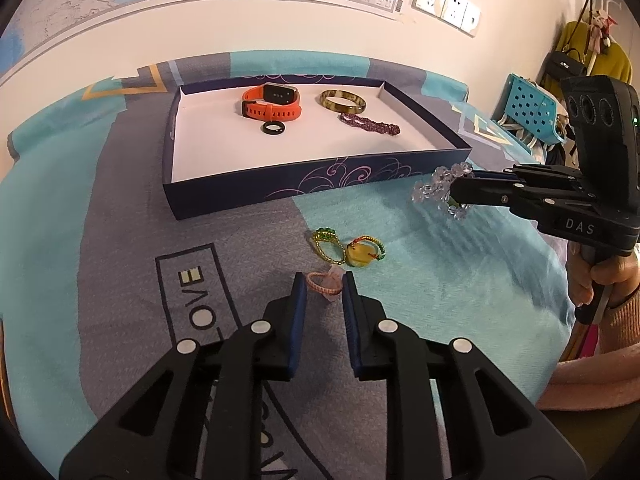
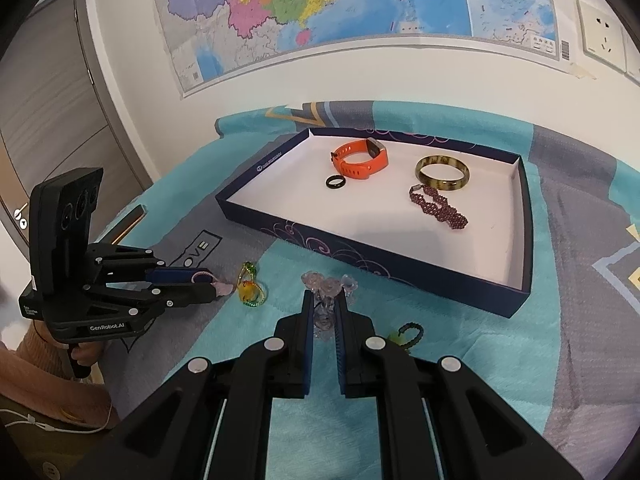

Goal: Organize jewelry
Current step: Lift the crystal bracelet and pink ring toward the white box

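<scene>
The left tool (image 1: 323,286) is closed on a pink braided cord bracelet with a pale pink stone (image 1: 325,283), just above the teal and grey printed cloth (image 1: 120,208); the wrist view shows the blue pads flanking the loop, and the right wrist view shows the bracelet (image 2: 212,280) pinched at the fingertips. The right tool (image 2: 325,308) is clamped on a clear crystal bead bracelet (image 2: 326,286), which hangs off the cloth near the front wall of the shallow navy cardboard box lid with a white interior (image 1: 280,192).

Inside the lid lie four items:
- an orange silicone smartwatch (image 1: 272,104), toward the back;
- a small black ring (image 1: 274,128), just in front of the watch;
- a mottled amber bangle (image 1: 343,101), right of the watch;
- a dark purple beaded bracelet (image 1: 370,124), just in front of the bangle.

On the cloth, between the lid and the left tool, a green and gold beaded ring (image 1: 329,245) lies touching a yellow stone pendant on a multicoloured beaded loop (image 1: 362,254). A dark green beaded loop with a light green stone (image 2: 408,334) lies right of the right tool.
</scene>
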Available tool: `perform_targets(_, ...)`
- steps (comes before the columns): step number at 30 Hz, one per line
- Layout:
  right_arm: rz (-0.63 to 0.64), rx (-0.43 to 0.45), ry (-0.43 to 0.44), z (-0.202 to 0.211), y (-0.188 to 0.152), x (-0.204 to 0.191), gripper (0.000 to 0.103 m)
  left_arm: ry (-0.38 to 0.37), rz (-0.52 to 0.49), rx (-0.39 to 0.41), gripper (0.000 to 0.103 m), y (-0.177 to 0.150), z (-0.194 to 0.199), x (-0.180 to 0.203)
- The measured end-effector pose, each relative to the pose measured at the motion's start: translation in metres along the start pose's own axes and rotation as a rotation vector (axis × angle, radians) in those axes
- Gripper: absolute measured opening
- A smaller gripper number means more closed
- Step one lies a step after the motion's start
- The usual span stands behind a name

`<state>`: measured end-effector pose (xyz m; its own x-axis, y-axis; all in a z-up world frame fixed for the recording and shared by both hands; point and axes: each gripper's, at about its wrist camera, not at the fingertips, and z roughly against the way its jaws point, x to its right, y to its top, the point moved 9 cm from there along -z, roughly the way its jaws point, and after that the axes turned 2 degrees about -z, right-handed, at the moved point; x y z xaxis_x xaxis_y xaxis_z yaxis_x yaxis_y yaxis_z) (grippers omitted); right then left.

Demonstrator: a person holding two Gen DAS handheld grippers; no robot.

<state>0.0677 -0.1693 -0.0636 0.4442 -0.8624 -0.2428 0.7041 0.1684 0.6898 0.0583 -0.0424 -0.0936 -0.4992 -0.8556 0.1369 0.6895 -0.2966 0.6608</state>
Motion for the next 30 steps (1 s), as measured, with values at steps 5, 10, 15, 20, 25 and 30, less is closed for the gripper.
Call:
perform_targets(5, -0.003, 0.014, -0.001, 0.004, 0.004, 0.002, 0.008, 0.001, 0.002, 0.018, 0.019, 0.004, 0.006, 0.001)
perform_targets(10, -0.002, 0.034, -0.011, 0.01, 0.011, 0.006, 0.008, -0.001, 0.004, 0.048, 0.019, 0.013, 0.015, 0.001)
perform_targets(15, 0.0, 0.053, -0.022, 0.013, 0.02, 0.011, 0.008, -0.005, 0.004, 0.084, 0.019, 0.028, 0.021, 0.001)
perform_targets(20, 0.001, 0.061, -0.025, 0.014, 0.027, 0.015, 0.008, -0.006, 0.002, 0.106, 0.019, 0.041, 0.021, 0.001)
perform_targets(25, 0.001, 0.074, -0.027, 0.015, 0.034, 0.018, 0.008, -0.008, -0.006, 0.122, 0.019, 0.054, 0.02, 0.001)
perform_targets(30, 0.001, 0.085, -0.03, 0.016, 0.042, 0.023, 0.008, -0.005, -0.01, 0.127, 0.019, 0.062, 0.016, 0.001)
